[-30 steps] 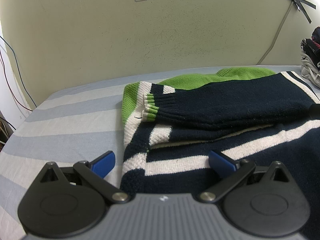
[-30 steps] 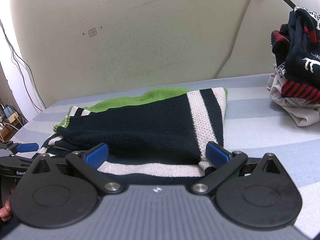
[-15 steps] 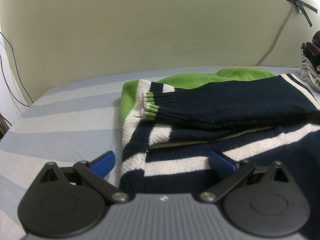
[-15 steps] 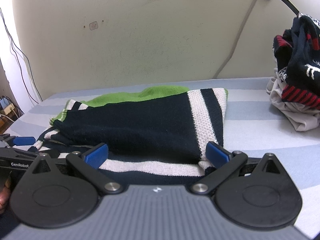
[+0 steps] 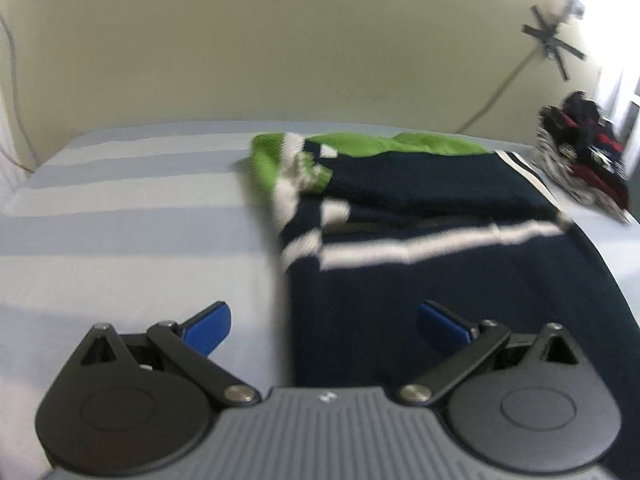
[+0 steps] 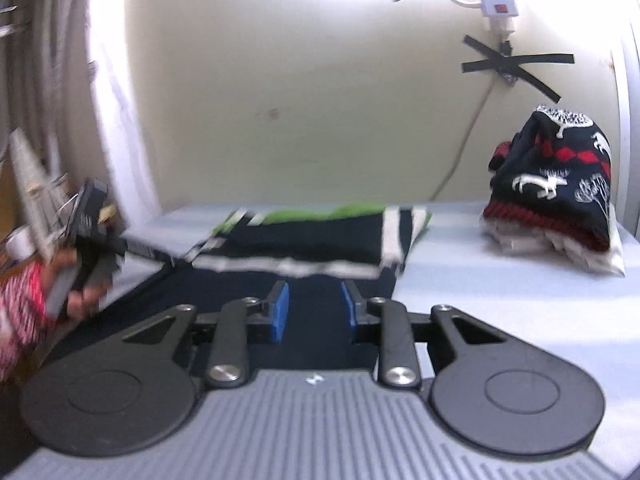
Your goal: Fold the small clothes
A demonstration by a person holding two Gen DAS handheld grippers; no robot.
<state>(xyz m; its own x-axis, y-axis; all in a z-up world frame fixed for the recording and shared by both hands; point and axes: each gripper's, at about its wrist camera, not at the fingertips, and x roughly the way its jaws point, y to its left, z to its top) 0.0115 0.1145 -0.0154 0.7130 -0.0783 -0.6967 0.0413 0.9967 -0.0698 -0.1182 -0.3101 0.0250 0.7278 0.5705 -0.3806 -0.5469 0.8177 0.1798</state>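
Observation:
A navy sweater (image 5: 420, 200) with white stripes and green trim lies flat on the striped bed sheet (image 5: 120, 220), its sleeves folded across the chest. My left gripper (image 5: 320, 316) stands open over the sweater's near left edge, one pad above the sheet and one above navy knit. In the right wrist view the sweater (image 6: 320, 236) stretches away from my right gripper (image 6: 314, 300). Its jaws are closing, with a narrow gap left and navy fabric showing between the blue pads. I cannot see the pads pressing on it. A hand (image 6: 76, 284) holds the left gripper (image 6: 92, 216) at the far left.
A pile of folded clothes (image 6: 556, 188), topped by a navy and red patterned knit, sits at the right by the wall; it also shows as the pile (image 5: 580, 160). A power strip (image 6: 498, 0) and taped cable hang on the wall. Bare sheet (image 6: 480, 292) lies right of the sweater.
Both grippers have pulled back toward the sweater's near hem, so more navy body shows. The right gripper's jaws went from wide apart to a narrow gap, and its view swung.

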